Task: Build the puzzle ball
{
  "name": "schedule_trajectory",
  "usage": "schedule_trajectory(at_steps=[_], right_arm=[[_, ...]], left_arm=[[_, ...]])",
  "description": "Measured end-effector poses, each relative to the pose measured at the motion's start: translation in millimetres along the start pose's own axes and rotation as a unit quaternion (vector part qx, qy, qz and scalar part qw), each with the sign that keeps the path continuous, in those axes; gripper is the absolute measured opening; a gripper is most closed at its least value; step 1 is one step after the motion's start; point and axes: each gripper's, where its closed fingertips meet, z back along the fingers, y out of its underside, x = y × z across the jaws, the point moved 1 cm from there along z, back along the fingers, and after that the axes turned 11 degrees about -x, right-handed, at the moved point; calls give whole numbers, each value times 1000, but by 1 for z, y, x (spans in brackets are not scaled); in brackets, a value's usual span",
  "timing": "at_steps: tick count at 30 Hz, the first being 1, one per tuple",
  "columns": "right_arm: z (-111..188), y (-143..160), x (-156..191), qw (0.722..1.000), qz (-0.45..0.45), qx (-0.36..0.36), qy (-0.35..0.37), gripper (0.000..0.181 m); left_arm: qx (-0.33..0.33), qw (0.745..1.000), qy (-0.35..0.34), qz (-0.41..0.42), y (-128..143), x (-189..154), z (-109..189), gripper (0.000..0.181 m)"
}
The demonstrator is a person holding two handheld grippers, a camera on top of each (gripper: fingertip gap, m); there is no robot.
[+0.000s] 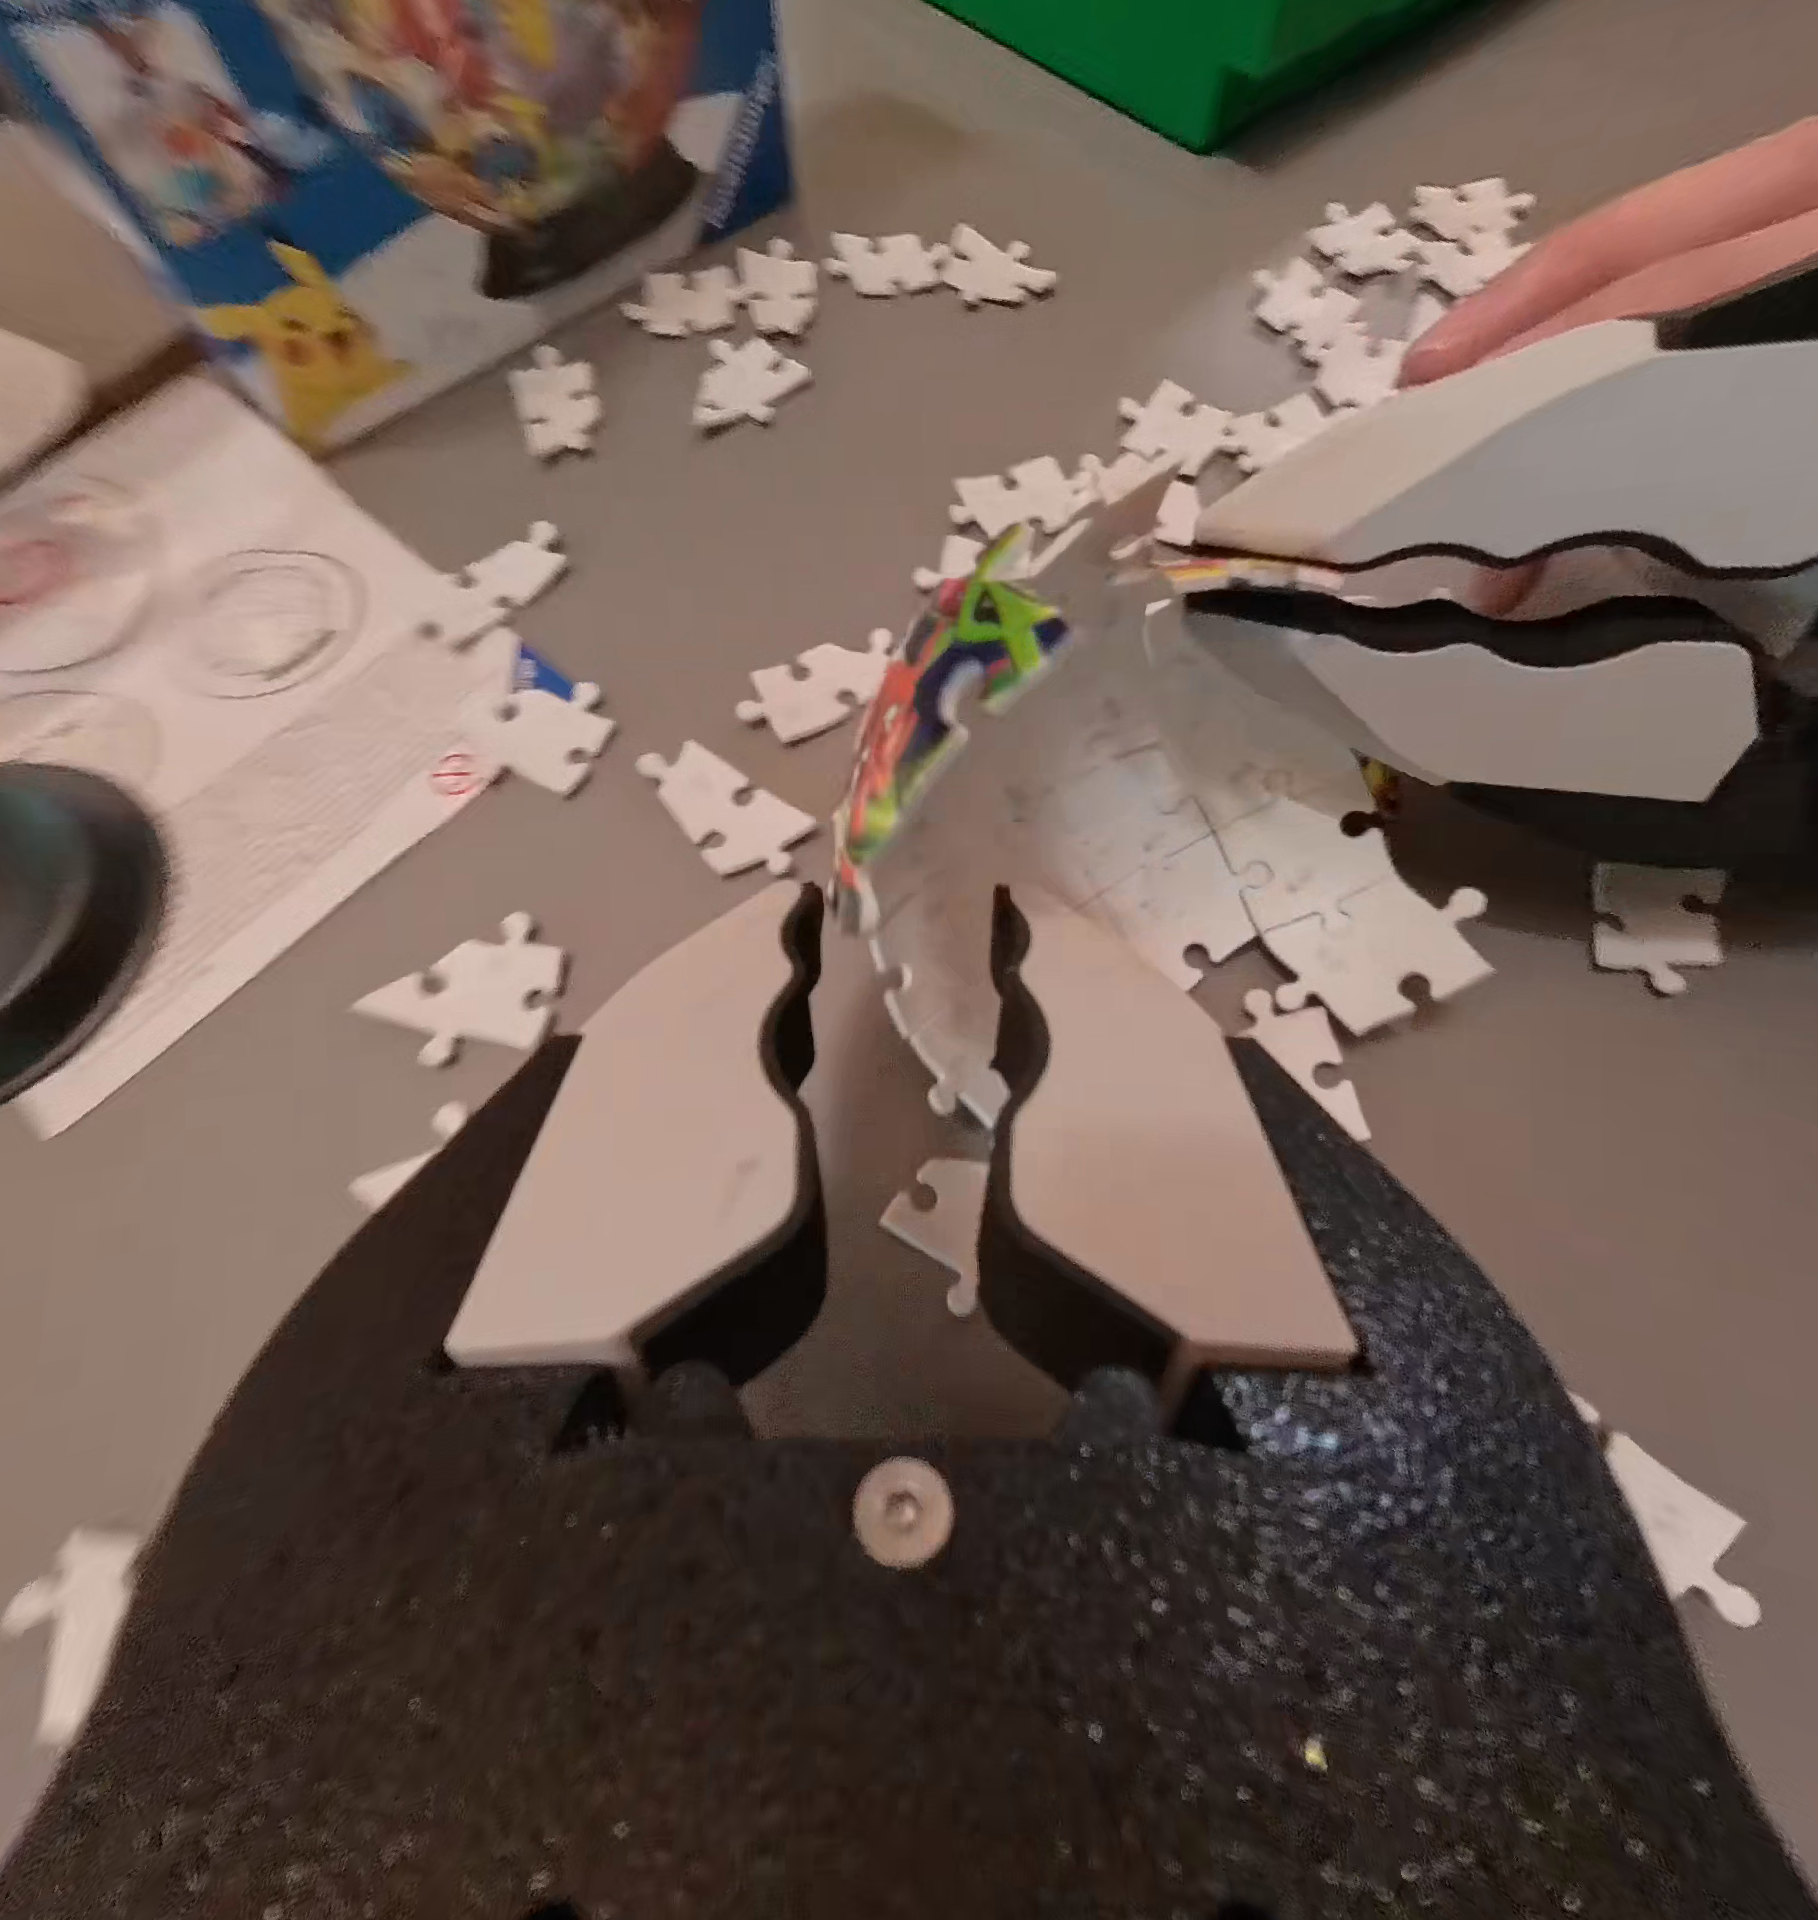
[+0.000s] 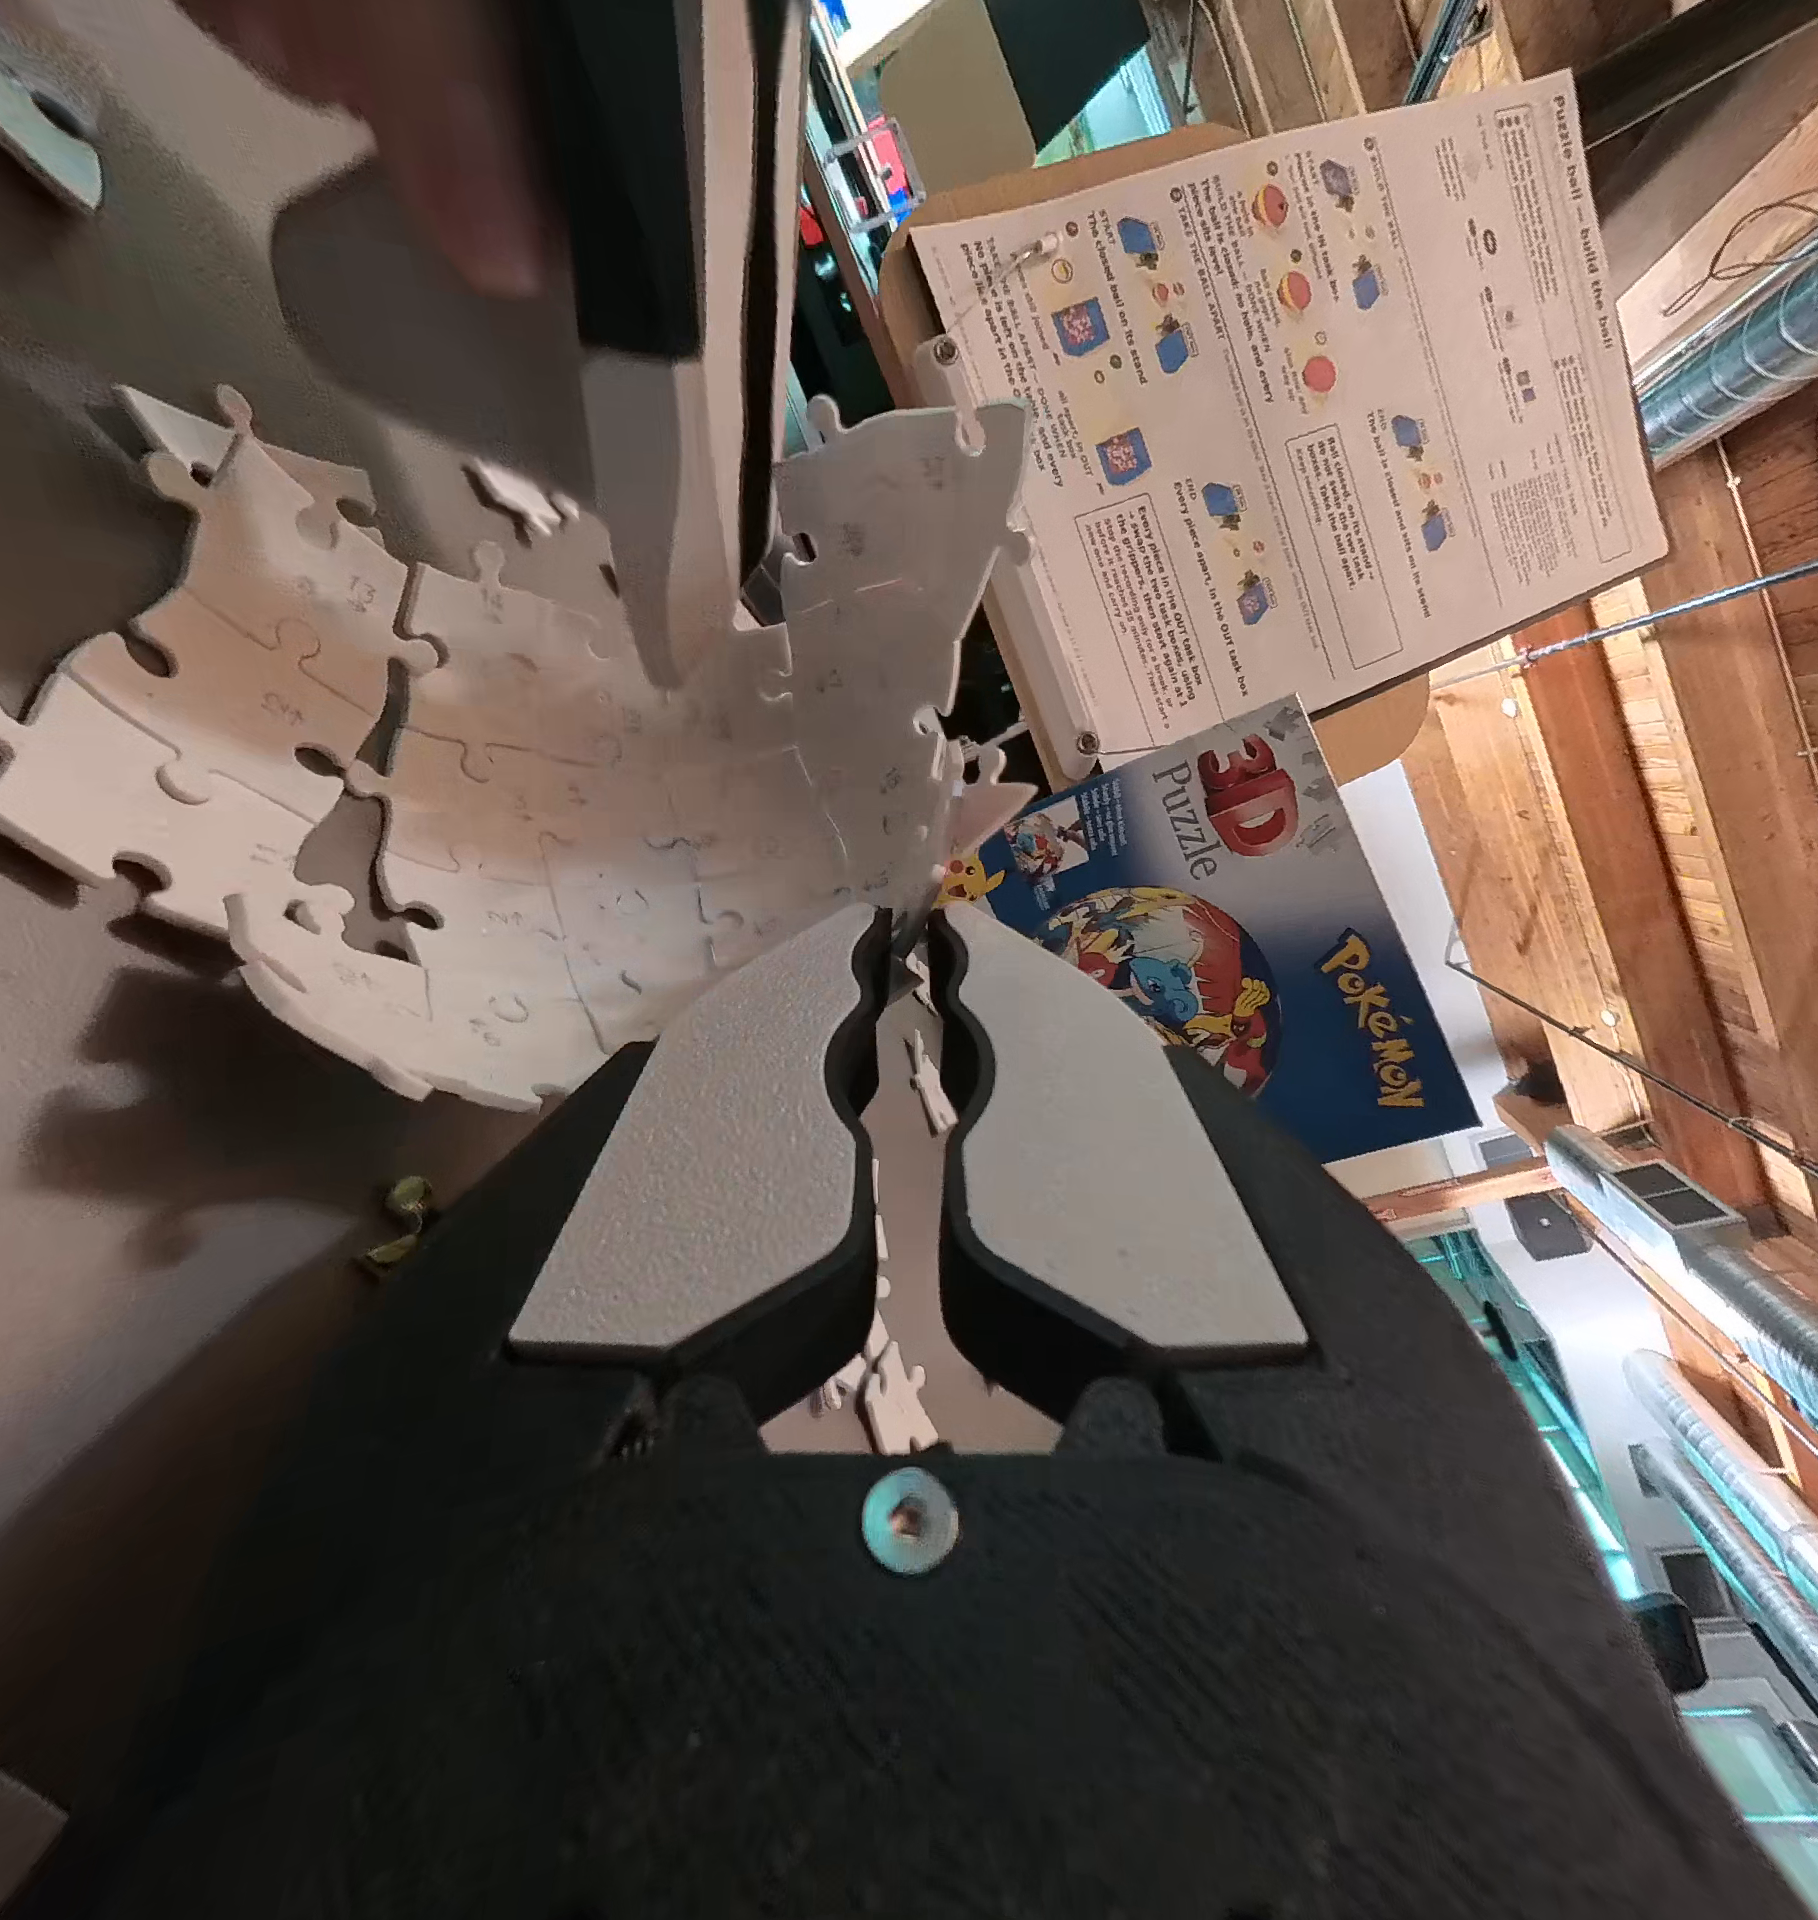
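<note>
so right now i've got the half-built puzzle ball (image 1: 1248, 831) lying mostly on the grey table (image 1: 676, 582), white inside facing up like a shallow bowl, with one flap of joined pieces standing up off it and showing its printed side.

my right gripper (image 2: 903, 940) is nearly closed, pinching the rim of the shell, a thin edge sitting between the tips. my left gripper (image 1: 905, 914) has its fingers a moderate way apart, straddling the curved edge of the standing flap. honestly i can't tell if the pads touch it; it looks like a loose bracket, not a grip.

loose pieces (image 1: 723, 795) are scattered all around, white side up, and the puzzle box (image 1: 448, 208) stands at the back of the table.

what worries me:
- the seams are only friction. if i pull the two grippers apart or twist one, the flap probably pops off along a joint.
- there's already a gap in the shell in the right wrist view, so that zone may buckle if i press down.
- closing the left fingers too hard on a curved edge could bend or unseat a piece.
- dragging the shell would shove loose pieces under it.
</note>
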Motion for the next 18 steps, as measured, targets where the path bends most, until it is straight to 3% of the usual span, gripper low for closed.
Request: schedule_trajectory(at_steps=[5,11,14,18], right_arm=[[0,1,0,1000,-20,-3,-1,6],[4,8,-14,986,-162,-23,18,18],[4,8,-14,969,-241,-45,-18,27],[4,8,-15,949,-303,-63,-64,16]], left_arm=[[24,996,87,9,9,-2,-21,21],[-9,994,110,-23,1,-7,-19,9],[-21,993,108,-39,-1,-8,-17,9],[-21,993,104,-45,-2,-8,-18,9]])
